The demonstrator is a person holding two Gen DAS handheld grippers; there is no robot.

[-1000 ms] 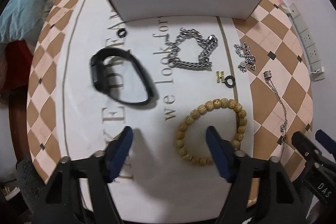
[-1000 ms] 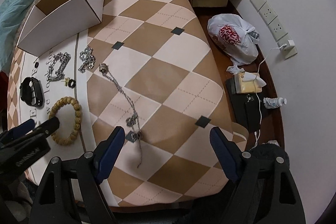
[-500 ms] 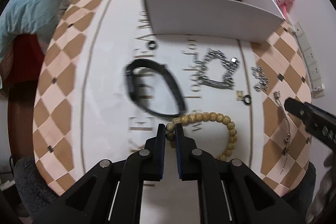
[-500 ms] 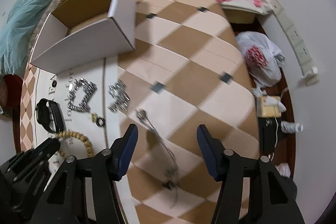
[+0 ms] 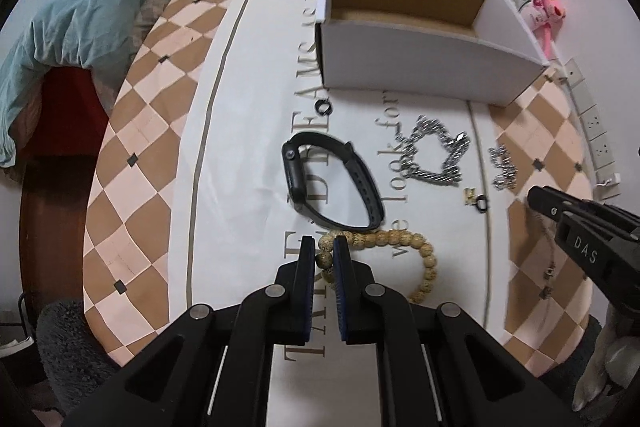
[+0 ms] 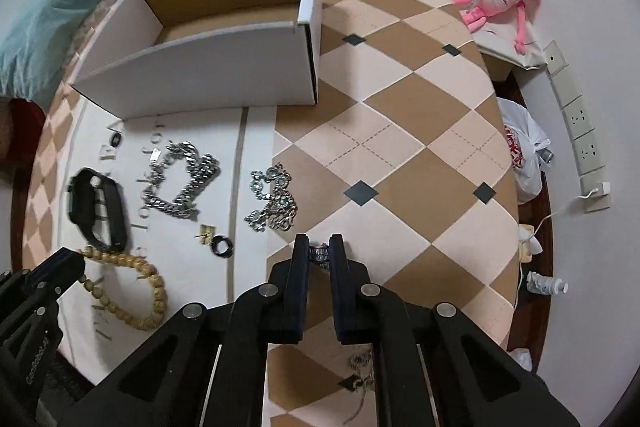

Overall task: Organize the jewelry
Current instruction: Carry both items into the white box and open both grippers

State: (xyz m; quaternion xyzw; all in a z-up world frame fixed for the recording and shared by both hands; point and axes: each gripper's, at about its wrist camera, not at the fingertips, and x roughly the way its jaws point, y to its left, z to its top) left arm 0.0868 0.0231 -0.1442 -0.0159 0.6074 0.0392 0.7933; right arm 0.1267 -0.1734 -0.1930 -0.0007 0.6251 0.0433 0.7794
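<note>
Both tools have just closed: left tool (image 5: 324,259) pinching the bead bracelet (image 5: 384,241), right tool (image 6: 319,253) the thin chain (image 6: 320,251), ready for boxing.

Left gripper (image 5: 323,251): fingers drawn nearly together, pinching a bead of the wooden bead bracelet (image 5: 390,242), tips low at the table surface. Right gripper (image 6: 319,253): fingers likewise narrowed, clamped on the end of the thin chain necklace (image 6: 320,251), lying just right of the left gripper.
</note>
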